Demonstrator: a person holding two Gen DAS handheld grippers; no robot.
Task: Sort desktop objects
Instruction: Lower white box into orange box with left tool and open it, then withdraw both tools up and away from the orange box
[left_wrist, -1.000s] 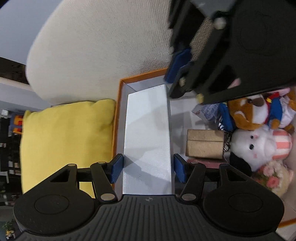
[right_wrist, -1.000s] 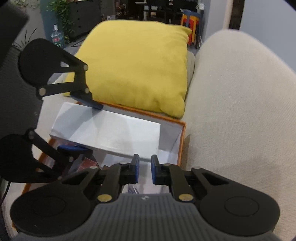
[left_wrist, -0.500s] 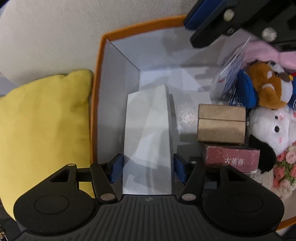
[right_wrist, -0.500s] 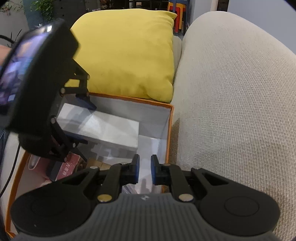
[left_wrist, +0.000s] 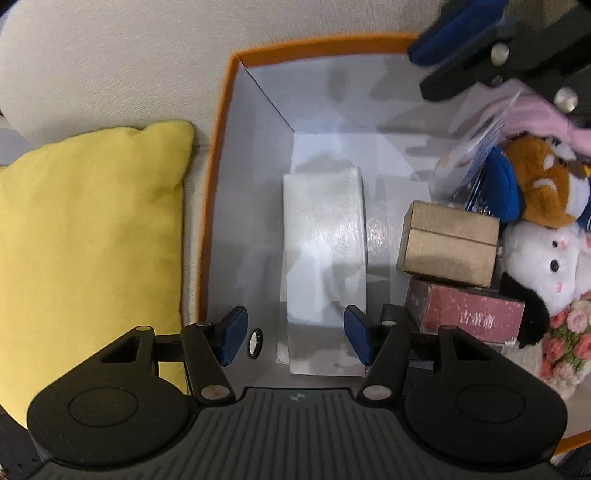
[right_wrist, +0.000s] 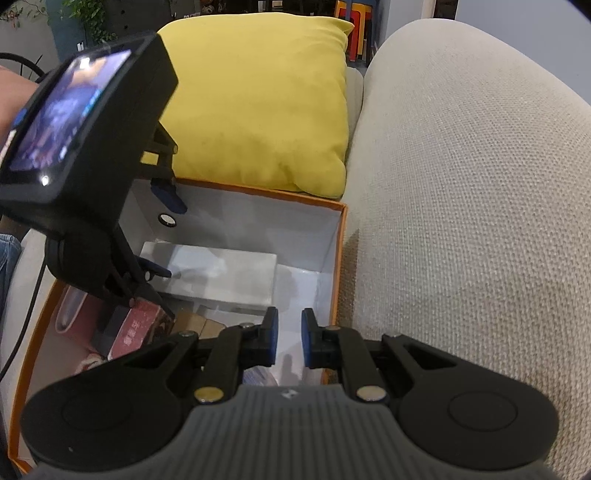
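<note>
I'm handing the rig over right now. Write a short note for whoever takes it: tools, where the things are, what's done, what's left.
Left tool: open, its pads either side of the near end of the white box with a gap on the left side.
Right tool: nearly shut, holding nothing, hanging over the bin's corner by the sofa.
White box: lies flat on the floor of the orange-rimmed bin, along its left wall.
Also in the bin: tan box, red box, plush toys.
Done: white box placed and let go.
Left: lift the left tool clear; no other loose items are in view.
</note>
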